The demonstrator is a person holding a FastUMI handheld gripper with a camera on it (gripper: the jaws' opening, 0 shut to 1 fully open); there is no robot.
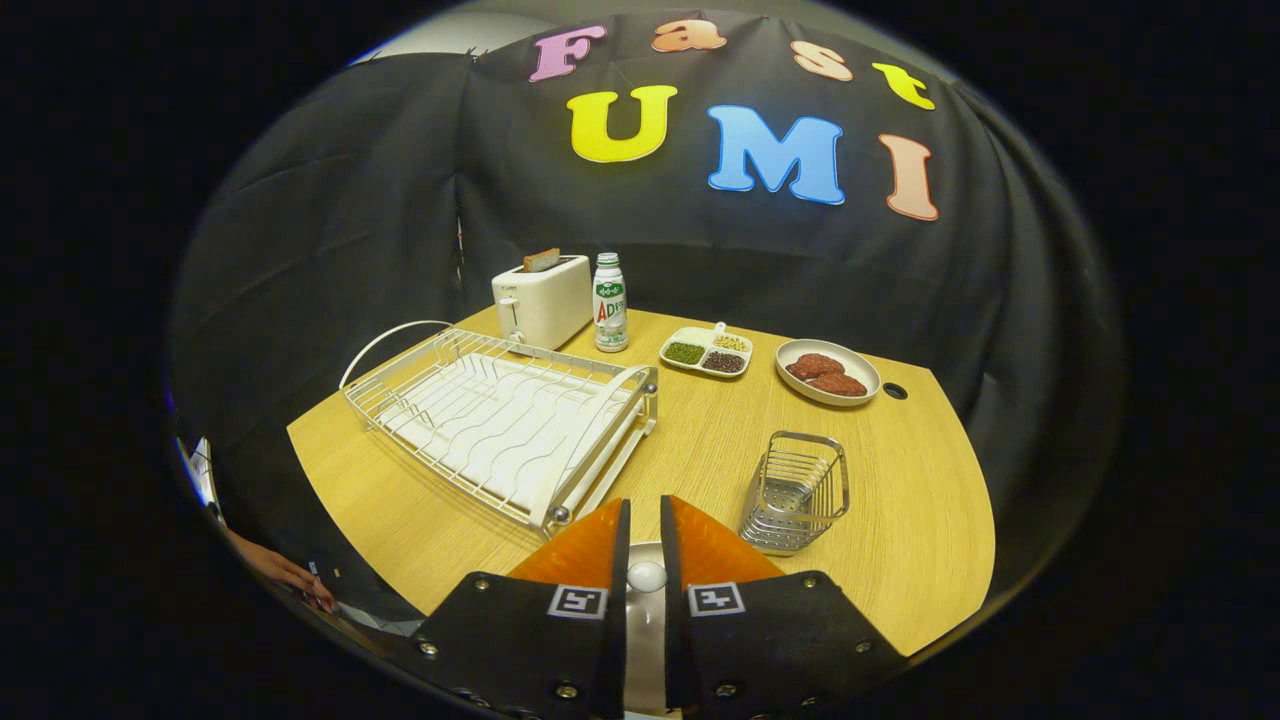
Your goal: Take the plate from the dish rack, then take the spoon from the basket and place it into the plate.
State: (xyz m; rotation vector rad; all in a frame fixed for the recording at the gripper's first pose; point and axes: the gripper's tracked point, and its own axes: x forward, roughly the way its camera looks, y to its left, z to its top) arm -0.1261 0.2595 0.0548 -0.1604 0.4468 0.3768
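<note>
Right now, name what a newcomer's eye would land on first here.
First, the gripper, its fingers nearly closed around a white spoon over a pale plate beneath them. Just beyond on the wooden table lie the white dish rack ahead-left and the wire basket ahead-right. Farther back stand a toaster and a bottle.

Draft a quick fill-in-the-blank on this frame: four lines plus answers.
1. A slice of bread sticks out of the ____ beside the bottle.
2. The dish rack holds ____ plates.
3. The wire basket, just ahead of the claw, is ____.
4. The small round thing between the claw's nearly closed fingers is ____ in colour.

Answers: toaster; no; empty; white
</note>
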